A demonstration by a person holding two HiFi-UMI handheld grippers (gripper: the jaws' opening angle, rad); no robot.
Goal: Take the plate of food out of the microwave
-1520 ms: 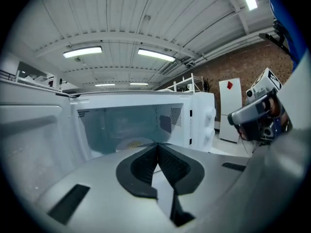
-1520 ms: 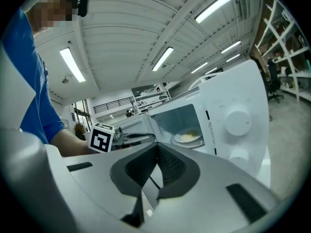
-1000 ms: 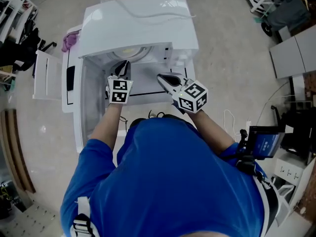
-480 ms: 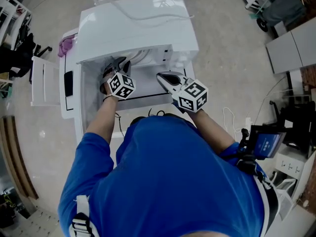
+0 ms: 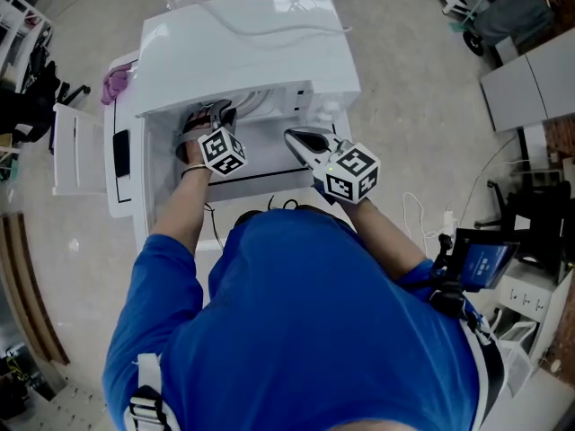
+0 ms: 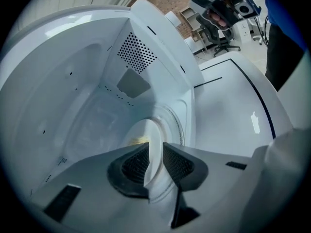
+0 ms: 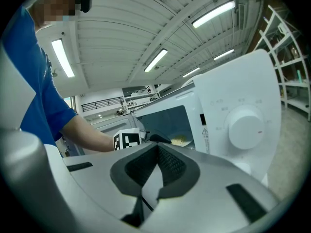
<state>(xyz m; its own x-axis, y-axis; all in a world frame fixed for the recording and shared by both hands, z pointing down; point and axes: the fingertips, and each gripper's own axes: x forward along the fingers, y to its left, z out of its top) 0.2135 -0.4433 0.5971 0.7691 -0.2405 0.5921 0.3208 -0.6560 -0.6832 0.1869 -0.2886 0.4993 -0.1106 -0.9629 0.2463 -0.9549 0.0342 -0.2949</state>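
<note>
The white microwave (image 5: 243, 43) stands with its door (image 5: 121, 151) swung out to the left. Inside, a white plate (image 6: 141, 135) holds yellowish food (image 6: 137, 140). My left gripper (image 6: 155, 164) is inside the cavity, rolled on its side, and its pads are shut on the plate's near rim. In the head view the left gripper (image 5: 211, 115) sits under the cavity's upper edge, which hides the plate. My right gripper (image 5: 298, 140) hovers shut and empty in front of the control panel. In the right gripper view the right gripper (image 7: 156, 150) looks toward the plate (image 7: 181, 141).
The cavity's walls and perforated panel (image 6: 136, 55) close in around the left gripper. A round knob (image 7: 245, 127) sits on the control panel at the right. A white rack (image 5: 72, 146) stands left of the door. A purple cloth (image 5: 115, 83) lies behind it.
My left gripper has gone further into the cavity, to the left and down, and has rolled over onto its side. The right gripper has stayed where it was.
</note>
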